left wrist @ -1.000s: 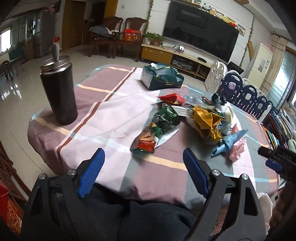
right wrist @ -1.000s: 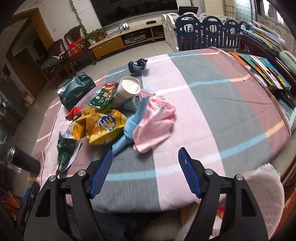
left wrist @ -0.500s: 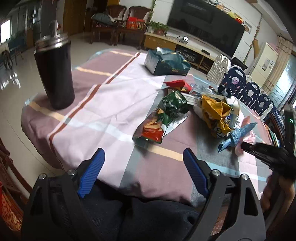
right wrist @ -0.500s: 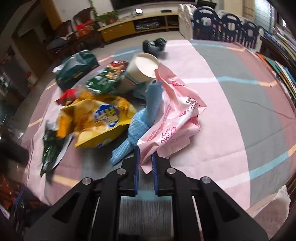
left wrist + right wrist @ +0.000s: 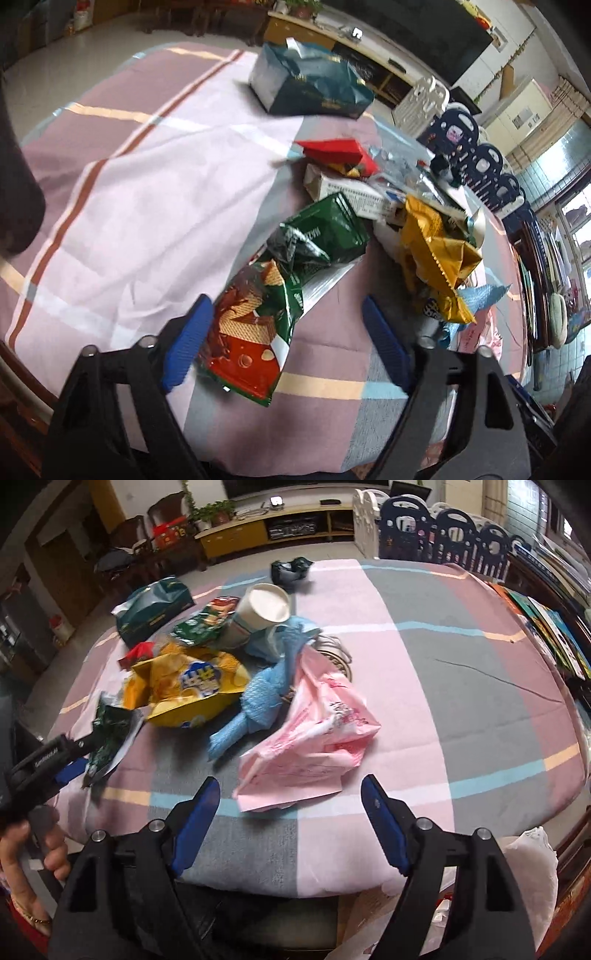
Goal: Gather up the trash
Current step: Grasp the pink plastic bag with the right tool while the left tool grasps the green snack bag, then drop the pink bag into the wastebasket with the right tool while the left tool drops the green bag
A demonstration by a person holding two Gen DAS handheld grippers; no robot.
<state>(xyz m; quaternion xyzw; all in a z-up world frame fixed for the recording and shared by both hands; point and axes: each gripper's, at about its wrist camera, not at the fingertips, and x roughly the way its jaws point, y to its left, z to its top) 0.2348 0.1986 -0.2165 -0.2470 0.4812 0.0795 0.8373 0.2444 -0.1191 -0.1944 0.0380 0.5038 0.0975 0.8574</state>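
**Both claws wide, nothing held — grab risks**

Left claw [image 5: 286, 345]: jaws wide, its left pad just beside the near end of the wafer bag [image 5: 251, 328], which runs up between the pads. Bag lies flat on the worktop [image 5: 147, 206]. Likely failures: pads close on thin foil and slide off, or pinch the cloth along with it. The bag's crumpled green top sits against the white box [image 5: 347, 192] and the yellow bag [image 5: 436, 254]; a pull could drag those along.

Middle of pile: blue wrap [image 5: 258, 698] overlaps the yellow bag and the pink bag [image 5: 314, 738]. The paper cup [image 5: 258, 613] lies tipped against the pile; disturbing the pile could set it rolling.

Right claw [image 5: 290, 825]: jaws wide, empty, just short of the pink bag's near edge. Film is loose and crumpled; a shallow bite probably catches one layer and slips. A coiled cable-like thing [image 5: 334, 653] lies partly under the pink bag and could snag on lift.

No bin in view, so drop point unknown.
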